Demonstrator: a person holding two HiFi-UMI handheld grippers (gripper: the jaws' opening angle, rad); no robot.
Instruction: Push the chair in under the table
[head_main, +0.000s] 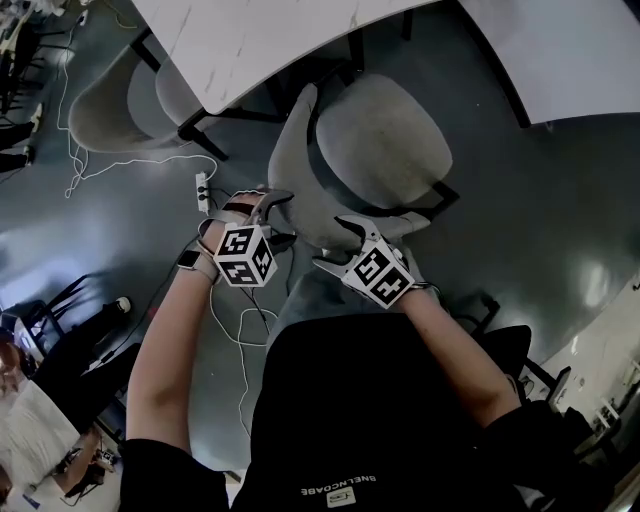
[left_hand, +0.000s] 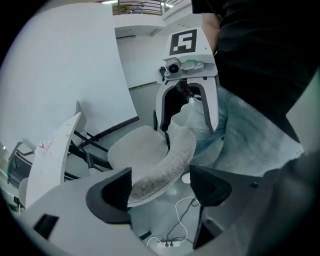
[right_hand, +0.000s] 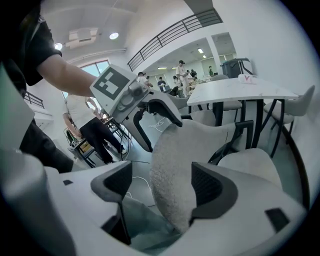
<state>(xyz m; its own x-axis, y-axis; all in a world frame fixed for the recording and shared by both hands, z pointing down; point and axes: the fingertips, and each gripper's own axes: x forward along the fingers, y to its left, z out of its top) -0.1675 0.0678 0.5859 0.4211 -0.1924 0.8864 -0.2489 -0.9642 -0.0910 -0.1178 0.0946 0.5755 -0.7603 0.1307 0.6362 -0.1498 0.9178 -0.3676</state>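
Observation:
A grey fabric chair (head_main: 385, 140) stands pulled out from the white table (head_main: 260, 40), its seat partly past the table's edge. Its curved backrest (head_main: 300, 165) faces me. My left gripper (head_main: 278, 218) is at the backrest's left end and my right gripper (head_main: 338, 243) at its near right part. In the left gripper view the jaws of the left gripper (left_hand: 162, 187) stand wide, with the backrest (left_hand: 165, 167) running between them. In the right gripper view the right gripper (right_hand: 167, 187) is open too, straddling the backrest (right_hand: 175, 165), which lies close to one pad (right_hand: 207, 185).
A second grey chair (head_main: 110, 100) sits at the table's left. A power strip (head_main: 202, 190) and cables (head_main: 240, 340) lie on the dark floor by my left hand. Another white table (head_main: 560, 50) is at the upper right. People (right_hand: 95, 130) stand in the background.

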